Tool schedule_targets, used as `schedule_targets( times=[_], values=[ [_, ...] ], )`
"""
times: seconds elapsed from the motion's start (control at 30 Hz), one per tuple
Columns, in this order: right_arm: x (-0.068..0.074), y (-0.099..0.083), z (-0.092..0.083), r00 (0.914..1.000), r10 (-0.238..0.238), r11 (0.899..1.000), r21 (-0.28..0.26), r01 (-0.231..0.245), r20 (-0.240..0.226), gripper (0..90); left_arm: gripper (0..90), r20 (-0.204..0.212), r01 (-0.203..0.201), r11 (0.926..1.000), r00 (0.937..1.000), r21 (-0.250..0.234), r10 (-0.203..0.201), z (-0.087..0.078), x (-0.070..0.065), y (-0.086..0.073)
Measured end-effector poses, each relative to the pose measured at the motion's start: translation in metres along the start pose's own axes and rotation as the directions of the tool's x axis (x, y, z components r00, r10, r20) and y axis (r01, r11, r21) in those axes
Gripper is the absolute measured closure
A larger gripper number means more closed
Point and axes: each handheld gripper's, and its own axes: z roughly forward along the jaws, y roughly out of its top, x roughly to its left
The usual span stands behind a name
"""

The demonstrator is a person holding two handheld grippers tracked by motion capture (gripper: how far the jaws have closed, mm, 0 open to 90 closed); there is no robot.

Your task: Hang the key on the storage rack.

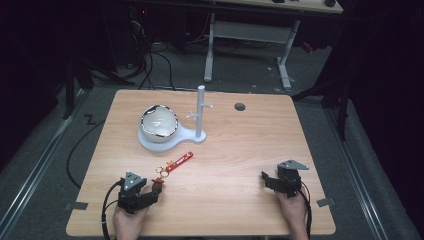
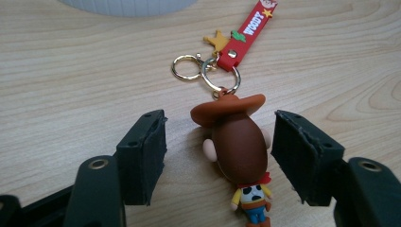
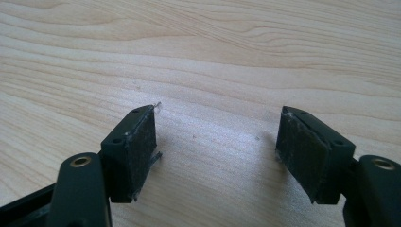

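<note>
Two grippers work one wooden table [image 1: 235, 165], the largest item noted. At twelve o'clock of its centre sits a white stand [image 1: 172, 137] carrying a bowl [image 1: 159, 122] and an upright pegged post [image 1: 200, 111], presumably the hanging point. Right gripper [image 1: 272, 180] rests at five o'clock, jaws wide over bare wood, holding nothing. Left gripper [image 2: 220, 156] sits at seven o'clock, jaws partly spread and straddling the cowboy figure [image 2: 239, 146] without contact, evidently lined up to clamp the head. Keychain [image 1: 172, 167] lies flat just ahead, its red strap [image 2: 248, 28] and gold rings [image 2: 203, 73] trailing toward one o'clock.
</note>
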Motion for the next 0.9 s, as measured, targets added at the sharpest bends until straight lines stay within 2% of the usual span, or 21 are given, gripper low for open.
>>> schedule_targets(
  times=[0.37, 0.53, 0.67, 0.7, 0.9],
  values=[
    [0.0, 0.0, 0.0, 1.0, 0.0, 1.0, 0.0, 0.0, 0.0, 29.8, 46.6, 0.014, 0.0, 1.0, 0.9999, 0.009, 0.0, 0.0069, -0.0018, -0.0004],
    [0.0, 0.0, 0.0, 1.0, 0.0, 1.0, 0.0, 0.0, 0.0, 29.8, 47.7, 0.011, -0.002, 1.0, 0.9999, 0.009, 0.002, 0.0074, -0.0019, -0.0001],
    [0.0, 0.0, 0.0, 1.0, 0.0, 1.0, 0.0, 0.0, 0.0, 29.8, 48.9, 0.004, -0.021, 0.9997, 0.9998, 0.015, 0.021, 0.0074, -0.0031, 0.0001],
    [0.0, 0.0, 0.0, 1.0, 0.0, 1.0, 0.0, 0.0, 0.0, 29.8, 55.2, -0.006, -0.03, 0.9995, 0.9995, 0.013, 0.03, 0.0076, -0.004, -0.0002],
    [0.0, 0.0, 0.0, 1.0, 0.0, 1.0, 0.0, 0.0, 0.0, 29.8, 56.3, -0.005, -0.036, 0.9992, 0.9994, 0.018, 0.036, 0.0076, -0.004, 0.0006]
  ],
)
